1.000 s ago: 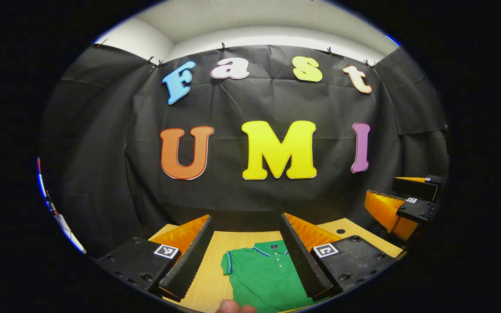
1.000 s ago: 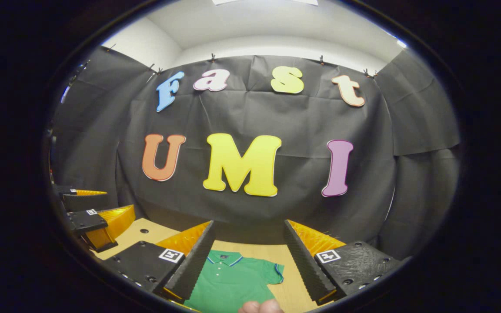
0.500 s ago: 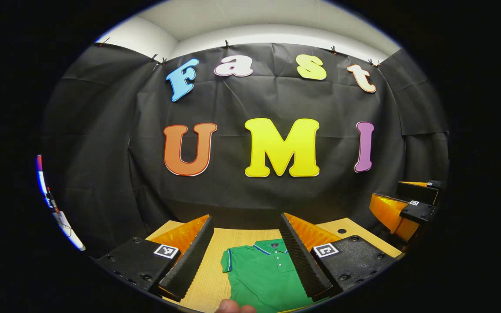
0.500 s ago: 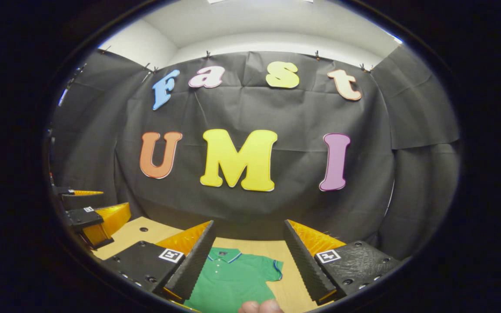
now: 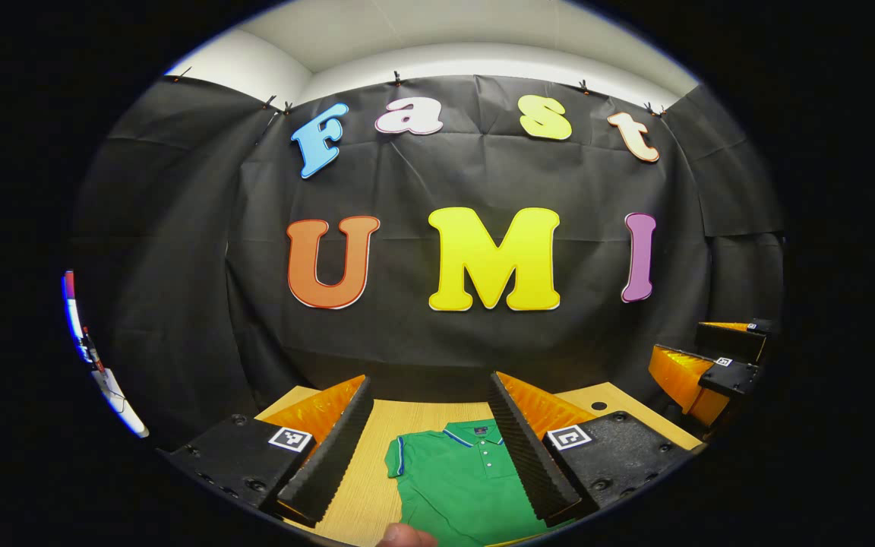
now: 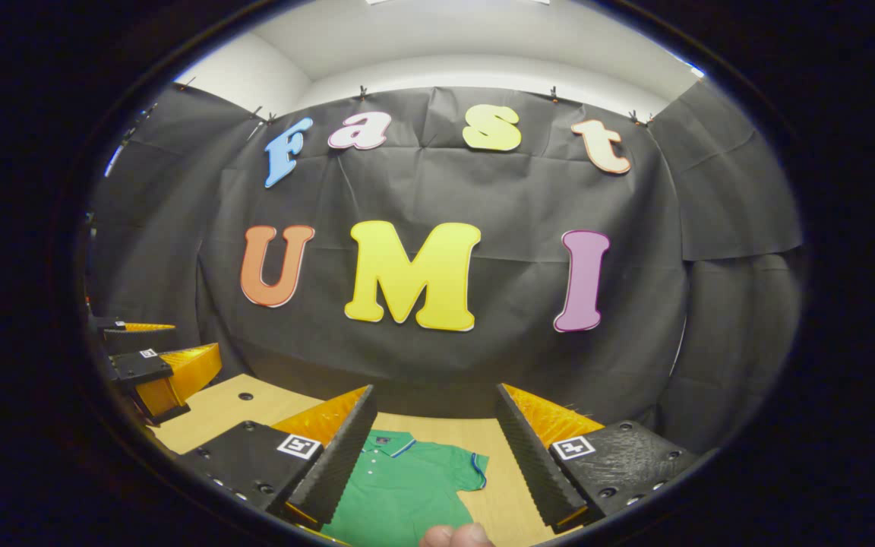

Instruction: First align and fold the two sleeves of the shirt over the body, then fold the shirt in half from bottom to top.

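Two handheld grippers hover above a light wooden table (image 5: 377,486) inside a small booth, both with their fingers spread wide apart and nothing between them. In the left gripper view, the left gripper (image 5: 430,448) frames a green polo shirt (image 5: 456,482) that lies flat on the table below and ahead of its fingers, collar pointing away toward the back wall. The shirt's collar and one short sleeve (image 5: 399,456) carry a thin blue and white trim, and that sleeve lies spread out to the side between the two fingers. The far finger of this gripper covers the shirt's other side. A fingertip (image 5: 403,536) of the person's hand shows at the bottom edge. Off to the far right of this view, the right gripper (image 5: 703,365) hangs over the table's edge, its fingers also apart.

In the right gripper view, the right gripper (image 6: 434,448) looks down on the same shirt (image 6: 407,486), with the other short sleeve (image 6: 472,469) spread toward its right finger. The left gripper (image 6: 153,365) appears at the far left, above the table (image 6: 217,406). A small round hole (image 6: 244,396) sits in the tabletop near it. Black cloth (image 6: 445,190) drapes the back and side walls, clipped along the top, and a pale ceiling (image 6: 445,38) shows above it.
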{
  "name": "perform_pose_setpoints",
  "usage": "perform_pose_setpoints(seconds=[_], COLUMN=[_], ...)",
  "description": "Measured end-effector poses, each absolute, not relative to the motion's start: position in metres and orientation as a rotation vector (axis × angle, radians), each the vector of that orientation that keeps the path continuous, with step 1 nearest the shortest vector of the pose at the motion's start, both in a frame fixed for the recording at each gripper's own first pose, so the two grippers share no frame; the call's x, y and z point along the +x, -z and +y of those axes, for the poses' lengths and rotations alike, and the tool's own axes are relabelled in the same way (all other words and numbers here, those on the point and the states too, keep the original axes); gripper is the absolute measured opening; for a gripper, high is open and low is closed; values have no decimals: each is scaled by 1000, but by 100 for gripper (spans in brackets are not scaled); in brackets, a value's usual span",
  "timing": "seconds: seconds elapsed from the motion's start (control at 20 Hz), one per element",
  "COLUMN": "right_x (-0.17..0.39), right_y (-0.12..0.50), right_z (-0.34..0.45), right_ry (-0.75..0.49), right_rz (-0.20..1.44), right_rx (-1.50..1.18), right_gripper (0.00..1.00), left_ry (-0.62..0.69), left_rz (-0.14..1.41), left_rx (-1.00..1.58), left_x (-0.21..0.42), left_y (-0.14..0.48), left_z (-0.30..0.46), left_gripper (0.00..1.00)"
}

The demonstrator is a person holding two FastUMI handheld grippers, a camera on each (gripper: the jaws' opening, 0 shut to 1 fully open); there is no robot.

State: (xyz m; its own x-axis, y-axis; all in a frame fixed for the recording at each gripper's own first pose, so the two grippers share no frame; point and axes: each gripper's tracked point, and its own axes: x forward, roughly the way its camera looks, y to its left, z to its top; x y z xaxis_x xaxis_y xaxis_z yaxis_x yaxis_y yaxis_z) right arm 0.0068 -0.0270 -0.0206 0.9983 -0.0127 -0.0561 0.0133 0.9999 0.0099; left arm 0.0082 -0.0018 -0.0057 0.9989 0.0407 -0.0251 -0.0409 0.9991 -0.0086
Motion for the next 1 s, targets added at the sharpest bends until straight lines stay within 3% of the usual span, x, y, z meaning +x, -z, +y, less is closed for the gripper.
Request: perform_pose_setpoints(seconds=[0.55,1.0], right_x=[57,134], right_y=[95,230], right_z=[-56,-107], right_ry=[16,31], right_rz=[267,545], right_rx=[14,42], right_gripper=[95,96], left_ry=[-40,-93], left_rz=[63,127], left_rx=[-20,-16], left_x=[19,35], left_y=[20,38], left_z=[-4,-8], left_gripper=[96,96])
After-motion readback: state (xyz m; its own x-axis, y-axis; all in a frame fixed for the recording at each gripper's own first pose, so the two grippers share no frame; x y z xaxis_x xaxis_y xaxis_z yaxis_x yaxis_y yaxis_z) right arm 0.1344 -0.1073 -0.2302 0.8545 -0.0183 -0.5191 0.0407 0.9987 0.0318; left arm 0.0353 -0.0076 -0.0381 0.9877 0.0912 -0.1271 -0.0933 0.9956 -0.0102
